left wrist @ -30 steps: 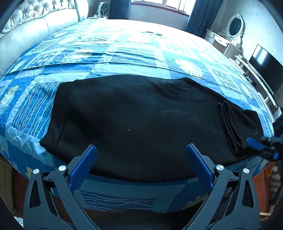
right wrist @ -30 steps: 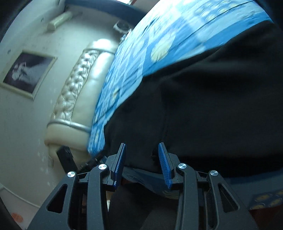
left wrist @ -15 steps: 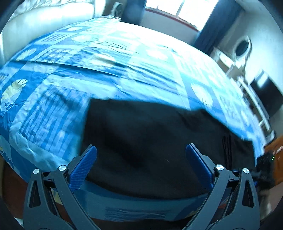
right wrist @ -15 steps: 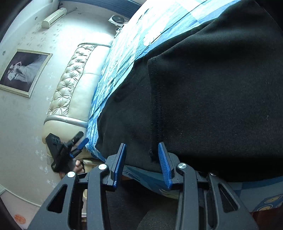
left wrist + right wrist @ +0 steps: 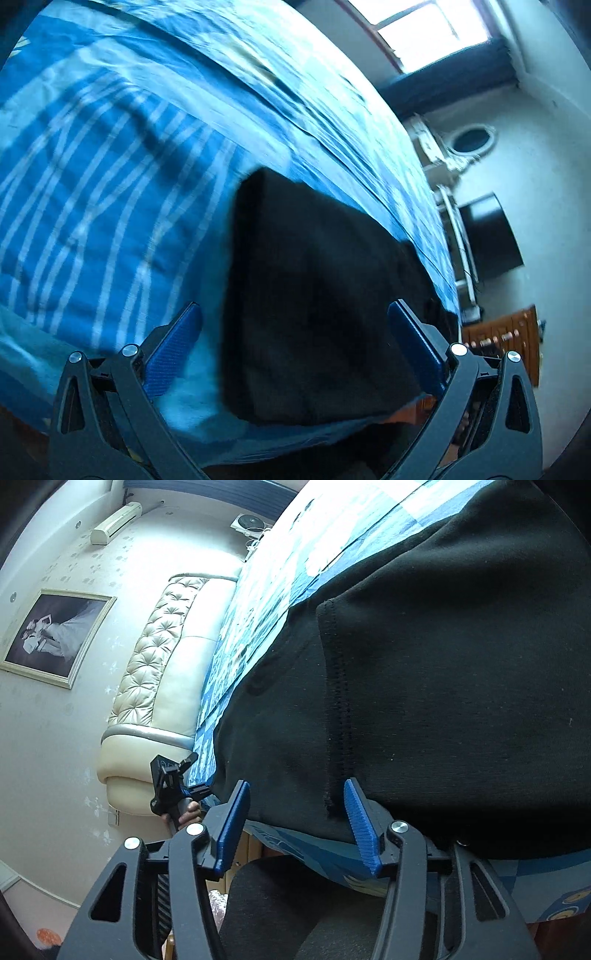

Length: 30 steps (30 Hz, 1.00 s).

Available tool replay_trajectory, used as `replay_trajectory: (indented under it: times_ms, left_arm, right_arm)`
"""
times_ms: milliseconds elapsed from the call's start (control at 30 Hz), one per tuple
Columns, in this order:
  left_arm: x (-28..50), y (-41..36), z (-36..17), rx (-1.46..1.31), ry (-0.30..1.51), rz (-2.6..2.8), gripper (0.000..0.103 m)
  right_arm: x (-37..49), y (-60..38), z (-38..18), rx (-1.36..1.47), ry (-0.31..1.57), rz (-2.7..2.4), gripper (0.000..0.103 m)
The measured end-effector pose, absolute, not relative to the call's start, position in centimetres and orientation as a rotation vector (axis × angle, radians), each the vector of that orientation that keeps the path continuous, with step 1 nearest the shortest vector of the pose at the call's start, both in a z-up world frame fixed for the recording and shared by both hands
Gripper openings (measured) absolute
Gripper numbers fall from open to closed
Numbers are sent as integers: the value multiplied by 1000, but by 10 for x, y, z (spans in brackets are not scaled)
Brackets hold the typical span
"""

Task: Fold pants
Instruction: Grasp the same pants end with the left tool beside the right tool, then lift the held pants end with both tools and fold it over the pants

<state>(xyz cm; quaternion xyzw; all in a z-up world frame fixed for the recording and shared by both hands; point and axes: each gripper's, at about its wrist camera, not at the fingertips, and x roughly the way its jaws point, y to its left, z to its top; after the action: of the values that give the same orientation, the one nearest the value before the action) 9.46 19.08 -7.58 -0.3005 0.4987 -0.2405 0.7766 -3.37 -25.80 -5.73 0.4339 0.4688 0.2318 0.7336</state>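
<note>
black pants point(image 5: 317, 302), flat on bed edge

Daylight comes from the window point(image 5: 436, 33), which glares white. The left wrist view is blurred; the right is sharp. Edges curve and darken.

A: Any writing, labels or numbers to read here?

B: None. The bedspread point(image 5: 110, 192) carries only stripes and patches of pattern, with no lettering.

A: And the framed picture point(image 5: 55, 637) on the wall?

B: It is a photograph, with no caption that shows.

A: The wall unit point(image 5: 116, 522) up high?

B: If it bears a brand mark, it is too small and blurred to make out.
</note>
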Motion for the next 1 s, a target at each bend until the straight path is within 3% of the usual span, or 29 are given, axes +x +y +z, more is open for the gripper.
replay_trajectory:
  times_ms: [67,133,300,367,633,1000]
  left_arm:
    - [90,184,-78,-694,1074,-581,97]
    - [87,176,-81,-720,1079,-603,88]
    - [89,171,-97,-780,1119,-547,27]
    - [90,169,-99,-801,1123,-555,21]
    - [87,158,-70,-743,1111,-514,15]
    - [77,119,9,-581,1042,-511,14]
  right_arm:
    - [-34,-257,-57,955,1026,510,56]
    - [-34,-256,-57,953,1022,512,58]
    - [-35,-250,-53,924,996,531,70]
    - [-35,-246,-50,904,987,539,79]
    - [-35,-242,-35,813,967,477,81]
    - [-42,-259,-5,533,912,154,81]
